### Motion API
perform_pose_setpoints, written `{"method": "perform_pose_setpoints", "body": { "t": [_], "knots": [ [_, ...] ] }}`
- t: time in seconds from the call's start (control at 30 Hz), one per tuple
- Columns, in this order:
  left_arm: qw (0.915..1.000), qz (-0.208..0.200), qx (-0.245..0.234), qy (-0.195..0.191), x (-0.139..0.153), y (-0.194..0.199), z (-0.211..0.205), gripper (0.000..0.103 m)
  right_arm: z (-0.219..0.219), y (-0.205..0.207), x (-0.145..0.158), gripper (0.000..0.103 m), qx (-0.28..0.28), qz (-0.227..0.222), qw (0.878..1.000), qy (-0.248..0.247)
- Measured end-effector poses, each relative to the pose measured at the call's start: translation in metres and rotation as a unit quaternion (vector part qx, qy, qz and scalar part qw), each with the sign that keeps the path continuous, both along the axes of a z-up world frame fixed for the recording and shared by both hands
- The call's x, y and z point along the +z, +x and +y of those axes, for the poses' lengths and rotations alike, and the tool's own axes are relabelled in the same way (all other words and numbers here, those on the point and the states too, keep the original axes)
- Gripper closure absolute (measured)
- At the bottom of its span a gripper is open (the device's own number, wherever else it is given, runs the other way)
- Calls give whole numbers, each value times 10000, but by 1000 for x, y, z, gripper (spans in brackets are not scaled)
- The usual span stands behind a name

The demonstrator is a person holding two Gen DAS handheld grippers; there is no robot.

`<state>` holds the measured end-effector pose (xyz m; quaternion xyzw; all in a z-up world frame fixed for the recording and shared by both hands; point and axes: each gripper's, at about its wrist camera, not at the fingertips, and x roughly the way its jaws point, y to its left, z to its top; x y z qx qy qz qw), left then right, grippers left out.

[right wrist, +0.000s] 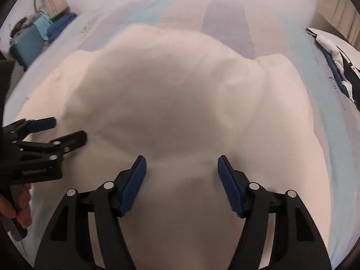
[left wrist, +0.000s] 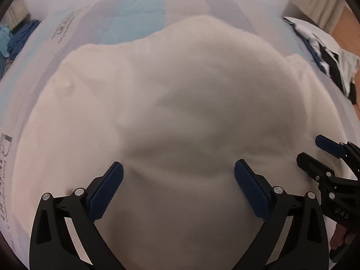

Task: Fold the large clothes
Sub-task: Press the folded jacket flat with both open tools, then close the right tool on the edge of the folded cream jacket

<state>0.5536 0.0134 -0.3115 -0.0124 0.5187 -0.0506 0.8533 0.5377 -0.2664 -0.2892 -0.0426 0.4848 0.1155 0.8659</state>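
1. The cream garment point(left wrist: 180, 112) lies spread on the bed point(left wrist: 33, 67), filling most of both wrist views; its long axis runs away from the cameras toward the far end of the bed, with a rounded far edge there and a narrower lobe sticking out at the far right point(right wrist: 276, 67).
2. Both views are blurred, so which end is collar or hem cannot be told.
3. Writing: the pale bed cover carries dark printed lettering at the far left point(left wrist: 65, 27) and along the left edge point(left wrist: 5, 153), too smeared to read. The right gripper's black body shows the letters "UAS" in the left wrist view.
4. The garment looks soft and matte, an off-white cream with no print, with shallow folds and a shadowed ridge running across just ahead of the fingers.
5. The left gripper point(left wrist: 178, 177) hovers over the near part of the garment with its blue-padded fingers point(left wrist: 105, 193) spread wide, gripping nothing.
6. The right gripper point(right wrist: 181, 175) is likewise spread apart over the cloth, nothing between its blue pads point(right wrist: 133, 184).
7. The two grippers sit side by side, each visible at the edge of the other's view.
8. A heap of dark and white clothes point(left wrist: 333, 60) lies at the bed's right edge; blue and teal items point(right wrist: 38, 38) sit off the far left.
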Motion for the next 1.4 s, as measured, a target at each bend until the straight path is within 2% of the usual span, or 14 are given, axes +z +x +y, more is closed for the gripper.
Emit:
{"method": "perform_pose_setpoints", "body": {
  "t": [0.13,0.27,0.4,0.7,1.03,1.07,1.17,1.23,1.3,1.4],
  "knots": [
    [9997,-119,-231,18,13,-25,-7,7,-2,-34,9,40,118,-91,9999,-27],
    [9991,-54,-385,146,-4,-42,-17,6,1,-34,-15,40,47,156,9999,30],
    [9990,-47,-401,214,-23,-38,-18,5,11,-35,-31,39,123,129,9998,-15],
    [9986,-122,-438,253,-35,-32,-20,4,10,-33,-44,38,294,207,9994,-20],
    [9987,98,-418,287,-33,-27,-22,4,15,-29,-33,37,353,334,9986,-195],
    [9987,138,-406,279,-31,-26,-22,4,15,-30,-28,37,320,335,9985,-282],
    [9986,259,-332,318,-22,-23,-24,5,2,-40,-11,27,49,195,9990,-398],
    [9991,159,-288,258,-7,-26,-27,7,-15,-49,4,19,-234,53,9990,-370],
    [9992,23,-359,165,7,-31,-35,7,-37,-58,15,18,-588,-47,9978,-318],
    [9987,110,-503,31,11,-35,-54,7,-76,-67,19,17,-1190,65,9928,-106]
  ]
}}
